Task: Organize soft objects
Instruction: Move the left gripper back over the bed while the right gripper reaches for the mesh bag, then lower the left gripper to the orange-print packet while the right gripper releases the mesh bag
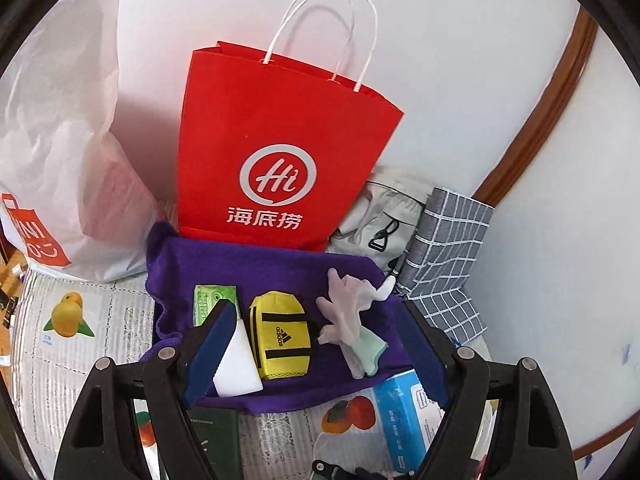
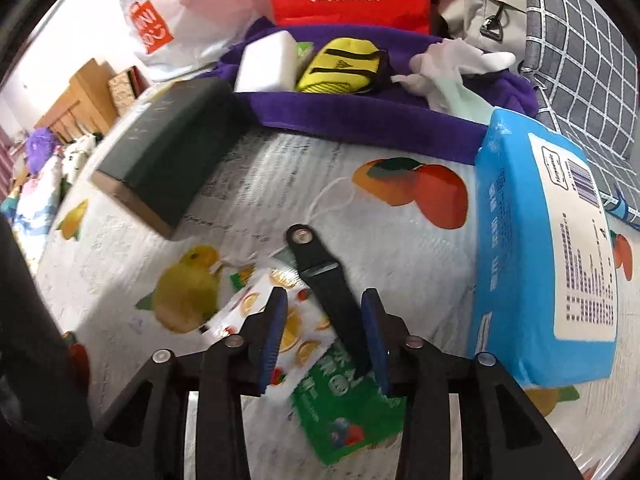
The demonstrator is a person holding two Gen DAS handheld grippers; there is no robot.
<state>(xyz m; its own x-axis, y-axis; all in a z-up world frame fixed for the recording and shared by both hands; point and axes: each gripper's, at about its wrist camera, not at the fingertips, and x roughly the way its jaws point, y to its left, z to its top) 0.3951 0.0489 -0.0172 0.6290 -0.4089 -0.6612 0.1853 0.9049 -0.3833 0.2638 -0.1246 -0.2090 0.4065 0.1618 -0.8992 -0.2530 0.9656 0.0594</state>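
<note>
On the purple cloth (image 1: 276, 396) lie, left to right, a green packet (image 1: 214, 298), a white sponge (image 1: 238, 364), a yellow pouch (image 1: 282, 334) and a glove (image 1: 352, 328). The left tool (image 1: 316, 352) hangs wide open and empty over the pouch. In front of the cloth, the right tool (image 2: 324, 340) straddles a black strap (image 2: 328, 280) lying on a wipes packet (image 2: 296, 328), half open; whether it grips is unclear. The step looks like gathering; next it likely calls for closing on the packet and carrying it to the cloth.

Bright even daylight; fisheye edges warped; right wrist view motion-blurred.
</note>
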